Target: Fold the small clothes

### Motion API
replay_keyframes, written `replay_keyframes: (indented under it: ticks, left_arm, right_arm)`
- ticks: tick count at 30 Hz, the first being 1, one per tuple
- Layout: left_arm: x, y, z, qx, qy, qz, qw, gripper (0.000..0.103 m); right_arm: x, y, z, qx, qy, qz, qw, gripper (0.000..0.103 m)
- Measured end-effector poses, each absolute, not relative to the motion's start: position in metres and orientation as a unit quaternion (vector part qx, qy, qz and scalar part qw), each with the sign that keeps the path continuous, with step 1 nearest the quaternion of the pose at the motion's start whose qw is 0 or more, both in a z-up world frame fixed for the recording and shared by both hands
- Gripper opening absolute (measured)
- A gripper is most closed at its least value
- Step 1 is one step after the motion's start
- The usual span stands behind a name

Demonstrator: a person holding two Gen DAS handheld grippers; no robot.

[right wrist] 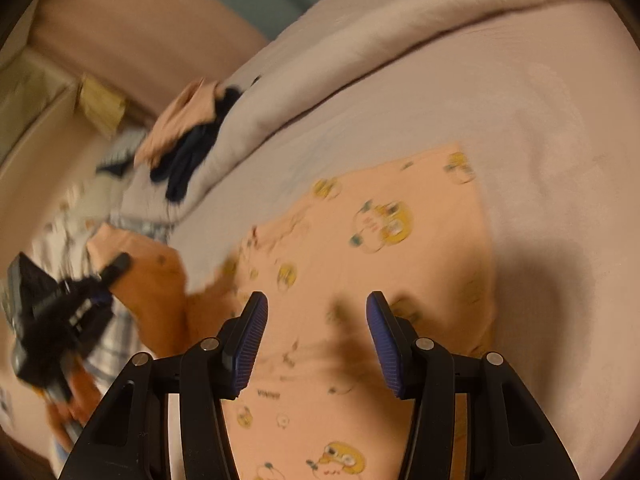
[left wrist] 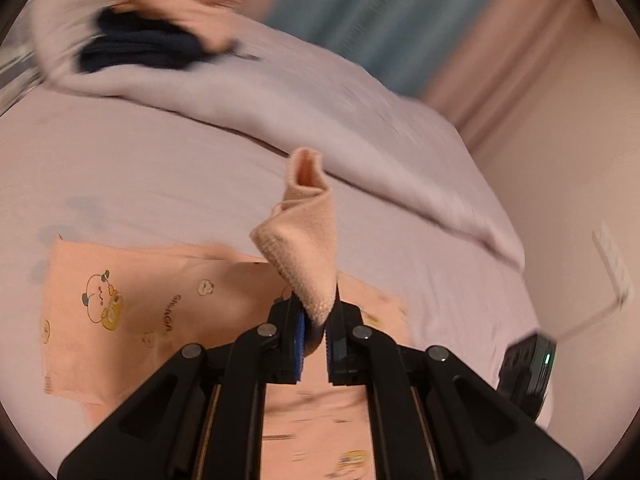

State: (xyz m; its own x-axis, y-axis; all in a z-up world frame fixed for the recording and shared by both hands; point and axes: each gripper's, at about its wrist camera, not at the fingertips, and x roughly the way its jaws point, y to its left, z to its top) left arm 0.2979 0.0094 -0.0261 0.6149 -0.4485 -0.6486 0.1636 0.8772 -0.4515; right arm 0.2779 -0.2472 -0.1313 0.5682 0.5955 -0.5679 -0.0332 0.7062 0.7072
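A peach garment (left wrist: 140, 308) printed with cartoon figures lies flat on the pale pink bed sheet (left wrist: 160, 184). My left gripper (left wrist: 318, 320) is shut on its ribbed peach cuff (left wrist: 304, 240), which stands up above the pads, lifted off the bed. In the right wrist view the same garment (right wrist: 360, 264) spreads under my right gripper (right wrist: 317, 304), which is open with nothing between its blue pads. The left gripper (right wrist: 116, 266) shows blurred at the left edge of that view, with peach cloth (right wrist: 152, 280) trailing from it.
A pale lilac duvet (left wrist: 320, 112) lies bunched along the far side of the bed. A heap of dark navy and peach clothes (left wrist: 152, 40) sits on it. A teal curtain (left wrist: 380, 12) and a pink wall with a white socket (left wrist: 612, 268) lie beyond.
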Motion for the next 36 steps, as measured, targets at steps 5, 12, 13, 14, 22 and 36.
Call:
replay_keyframes:
  ticks: [5, 12, 13, 14, 22, 36]
  left_arm:
    - [0.300, -0.077, -0.075, -0.074, 0.487, -0.210, 0.845, 0.039]
    - [0.280, -0.060, -0.093, -0.089, 0.515, -0.228, 0.822, 0.042]
    - [0.277, -0.044, -0.088, -0.098, 0.508, -0.226, 0.826, 0.047]
    - [0.271, -0.032, -0.084, -0.102, 0.501, -0.219, 0.831, 0.054]
    - [0.236, 0.095, -0.077, -0.148, 0.455, -0.100, 0.872, 0.064]
    - [0.197, 0.168, -0.113, -0.190, 0.497, -0.053, 0.845, 0.064]
  right_arm:
    - [0.278, -0.288, -0.149, 0.399, 0.428, 0.174, 0.792, 0.058]
    - [0.282, -0.291, -0.160, 0.423, 0.443, 0.192, 0.767, 0.059]
    - [0.284, -0.288, -0.158, 0.420, 0.443, 0.196, 0.768, 0.059]
    - [0.285, -0.285, -0.156, 0.415, 0.445, 0.197, 0.769, 0.059]
    - [0.286, -0.275, -0.149, 0.358, 0.475, 0.177, 0.784, 0.059]
    - [0.281, -0.268, -0.130, 0.288, 0.452, 0.113, 0.837, 0.008]
